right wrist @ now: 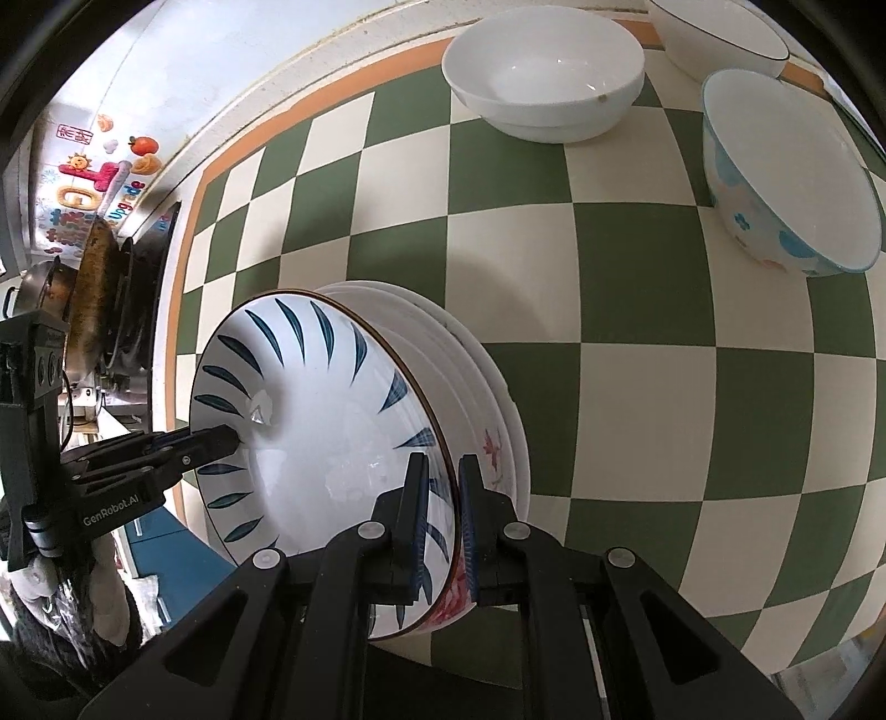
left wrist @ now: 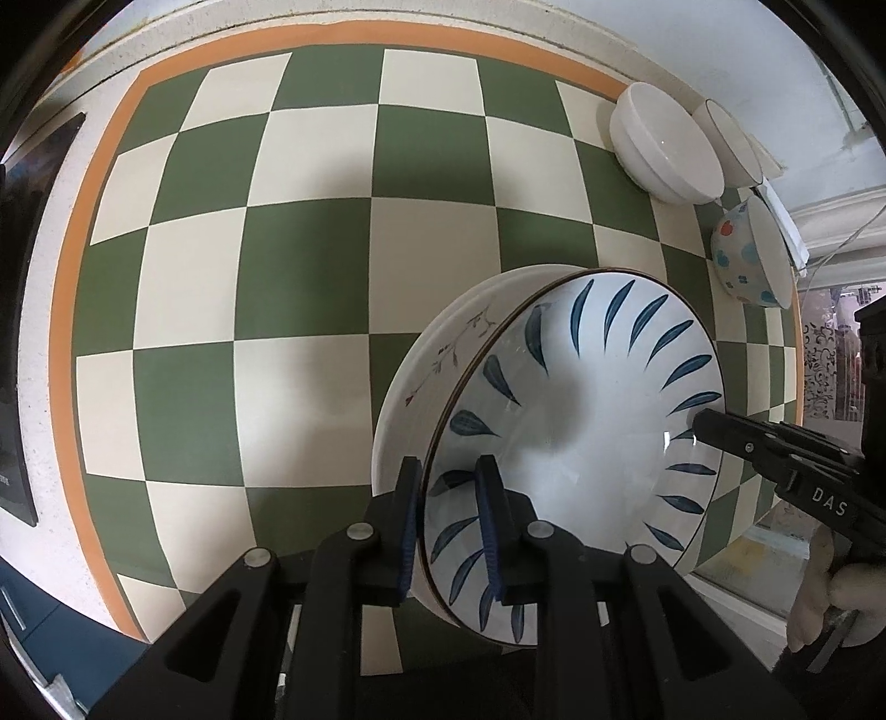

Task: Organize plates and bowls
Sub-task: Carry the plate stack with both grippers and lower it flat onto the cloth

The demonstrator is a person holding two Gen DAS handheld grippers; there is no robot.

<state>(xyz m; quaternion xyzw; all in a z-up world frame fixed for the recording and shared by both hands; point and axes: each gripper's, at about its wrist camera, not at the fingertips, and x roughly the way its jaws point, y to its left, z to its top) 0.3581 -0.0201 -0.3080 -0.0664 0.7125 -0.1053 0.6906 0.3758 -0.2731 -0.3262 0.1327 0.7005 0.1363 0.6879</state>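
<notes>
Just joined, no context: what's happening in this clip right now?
A person holds a gripper in each hand, both on opposite rims of a blue-leaf plate sitting on top of a stack of plates on the green checkered mat. The right gripper is clamped on the rim; the left gripper straddles the other rim, its fingers slightly apart. Three bowls wait at the mat's far edge: white bowl, dark-rimmed bowl, dotted bowl.
</notes>
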